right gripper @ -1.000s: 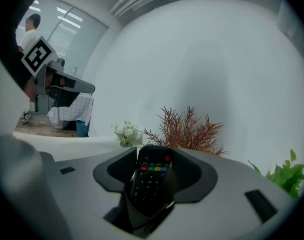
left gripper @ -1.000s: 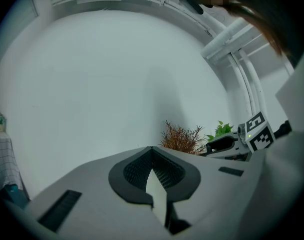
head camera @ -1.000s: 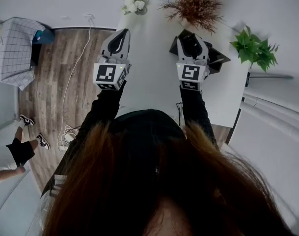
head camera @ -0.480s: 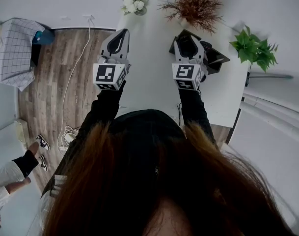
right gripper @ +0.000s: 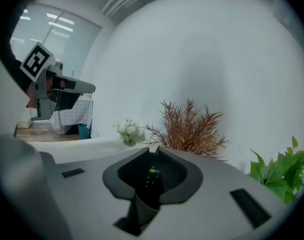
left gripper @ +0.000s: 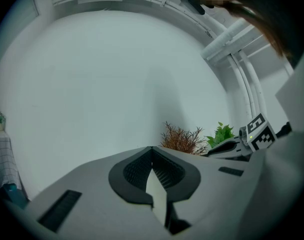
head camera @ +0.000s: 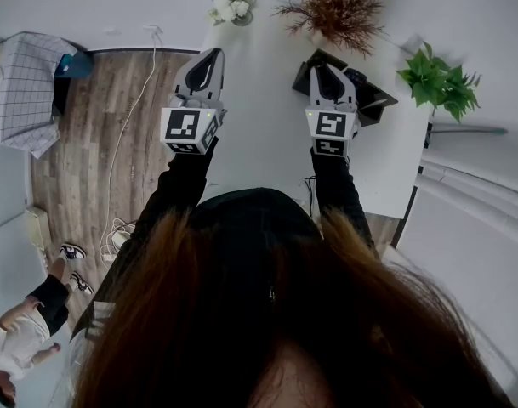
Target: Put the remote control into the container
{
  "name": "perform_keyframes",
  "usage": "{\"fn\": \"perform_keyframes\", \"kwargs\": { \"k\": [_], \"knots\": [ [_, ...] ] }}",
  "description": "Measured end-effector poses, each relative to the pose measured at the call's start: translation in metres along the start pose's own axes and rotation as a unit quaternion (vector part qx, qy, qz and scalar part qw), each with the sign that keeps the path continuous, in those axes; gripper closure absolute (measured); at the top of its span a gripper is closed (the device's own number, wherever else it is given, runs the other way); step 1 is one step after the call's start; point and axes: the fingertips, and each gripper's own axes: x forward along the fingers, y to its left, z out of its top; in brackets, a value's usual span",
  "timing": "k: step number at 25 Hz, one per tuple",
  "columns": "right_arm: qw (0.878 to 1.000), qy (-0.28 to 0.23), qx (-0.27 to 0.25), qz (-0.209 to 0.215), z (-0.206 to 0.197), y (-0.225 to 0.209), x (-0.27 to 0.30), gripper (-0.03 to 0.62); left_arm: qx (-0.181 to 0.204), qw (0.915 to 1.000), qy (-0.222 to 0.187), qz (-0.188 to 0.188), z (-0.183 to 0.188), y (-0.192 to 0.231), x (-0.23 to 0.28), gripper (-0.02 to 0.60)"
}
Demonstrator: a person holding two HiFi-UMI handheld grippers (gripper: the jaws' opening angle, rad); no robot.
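Note:
My right gripper [head camera: 327, 66] hangs over a black container [head camera: 376, 100] at the back right of the white table [head camera: 267, 143]. In the right gripper view a black remote control [right gripper: 152, 181] with yellow and blue buttons stands between the dark pads. The right gripper [right gripper: 154, 148] is closing its jaws, and the pads lie against the remote's sides. From the head view the remote is hidden by the gripper. My left gripper [head camera: 213, 52] hovers over the table's left part, apart from the container. In its own view the left gripper [left gripper: 152, 148] is shut with nothing in it.
White flowers in a vase [head camera: 233, 2], a dried reddish plant [head camera: 339, 7] and a green plant [head camera: 441, 83] stand along the table's back and right. Left of the table is wooden floor with a cable [head camera: 127, 126], a chequered cloth [head camera: 25, 83] and a person [head camera: 29, 330].
The right gripper's jaws, wide apart a second ago, have narrowed around the remote. The left gripper has stayed put. The person on the floor at the left has moved toward the lower corner.

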Motion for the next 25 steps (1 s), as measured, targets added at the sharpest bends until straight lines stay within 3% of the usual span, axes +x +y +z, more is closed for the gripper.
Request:
{"fn": "perform_keyframes", "kwargs": {
  "k": [5, 19, 25],
  "knots": [
    [0.998, -0.036, 0.039, -0.014, 0.02, -0.018, -0.009, 0.573, 0.002, 1.0, -0.006, -0.006, 0.007, -0.005, 0.002, 0.572],
    [0.985, -0.134, 0.103, -0.046, 0.065, -0.058, -0.065, 0.576, 0.015, 0.999, -0.038, -0.019, 0.037, -0.027, -0.006, 0.572],
    [0.981, -0.151, 0.109, -0.048, 0.073, -0.059, -0.095, 0.576, 0.018, 0.9982, -0.052, -0.024, 0.049, -0.044, -0.017, 0.572]
  ]
}}
